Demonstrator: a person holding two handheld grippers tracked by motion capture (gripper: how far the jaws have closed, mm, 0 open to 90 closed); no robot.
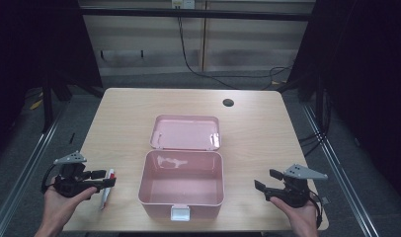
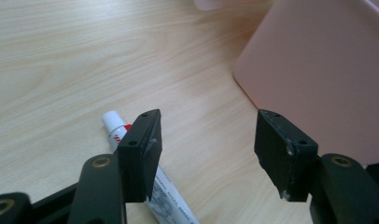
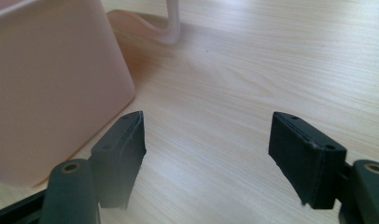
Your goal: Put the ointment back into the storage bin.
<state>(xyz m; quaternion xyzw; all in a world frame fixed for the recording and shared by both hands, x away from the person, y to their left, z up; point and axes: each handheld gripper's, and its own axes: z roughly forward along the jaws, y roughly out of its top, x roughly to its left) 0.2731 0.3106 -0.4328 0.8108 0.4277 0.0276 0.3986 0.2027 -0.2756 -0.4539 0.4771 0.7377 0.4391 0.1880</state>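
Observation:
An open pink box [image 1: 208, 209] stands at the table's middle front, its inside bare, with its lid [image 1: 186, 132] laid back flat behind it. A white tube with a red band [image 1: 107, 190] lies on the table just left of the box. My left gripper [image 1: 103, 178] hovers over the tube, open and pointing toward the box. In the left gripper view the tube [image 2: 116, 128] runs under the left jaw, outside the gap of the gripper [image 2: 208, 122], and the box wall [image 2: 318, 70] is ahead at right. My right gripper [image 1: 266, 180] is open right of the box, nothing between its fingers [image 3: 208, 128].
A white latch [image 1: 180, 213] sits on the box's front wall. In the right gripper view the box [image 3: 47, 84] fills the left and the lid's edge [image 3: 150, 25] shows behind. A dark cable hole [image 1: 228, 102] is at the table's far side. The table's front edge runs close under both hands.

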